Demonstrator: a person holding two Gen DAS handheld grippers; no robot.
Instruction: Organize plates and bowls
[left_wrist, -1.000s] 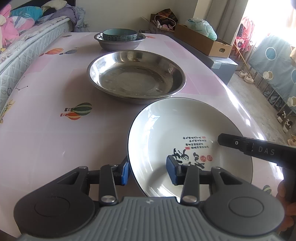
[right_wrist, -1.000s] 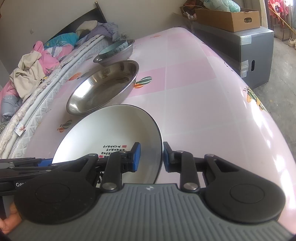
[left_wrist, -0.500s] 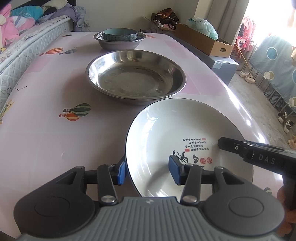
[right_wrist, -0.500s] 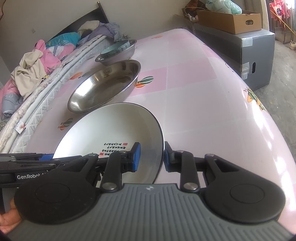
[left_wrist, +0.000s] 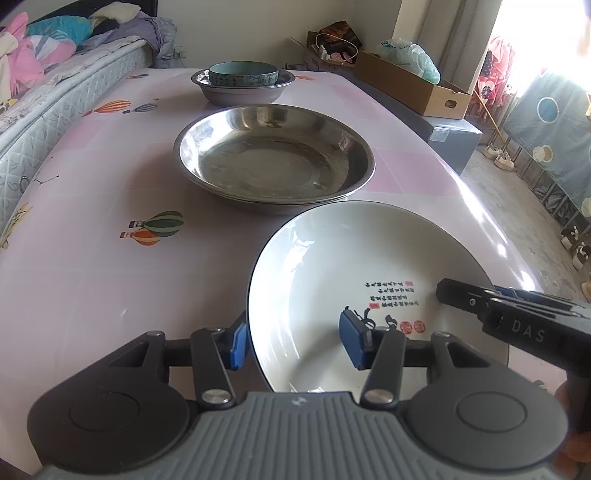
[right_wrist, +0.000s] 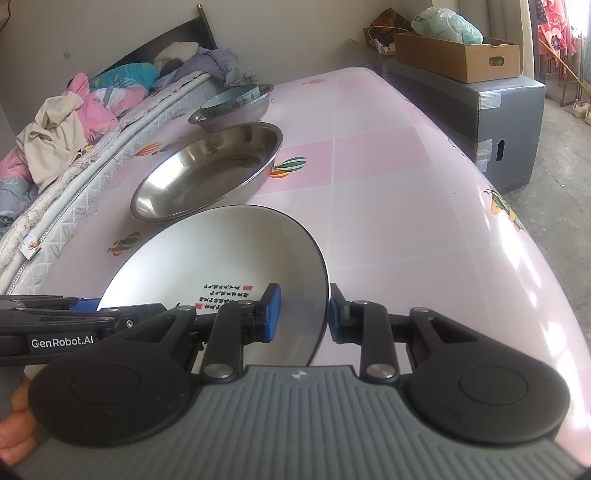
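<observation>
Steel basin (left_wrist: 274, 158) sits mid-table; behind it a steel bowl (left_wrist: 242, 90) holds a teal bowl (left_wrist: 243, 72). The white plate (left_wrist: 354, 280) lies just beside the basin, near the table (left_wrist: 74, 258) front edge. Left gripper (left_wrist: 297, 341) and right gripper (right_wrist: 303, 313) straddle opposite rims, jaws part-open. Left jaws have widened since earlier.

Bright daylight from blown-out window (left_wrist: 532, 37); fisheye-bent edges.
</observation>
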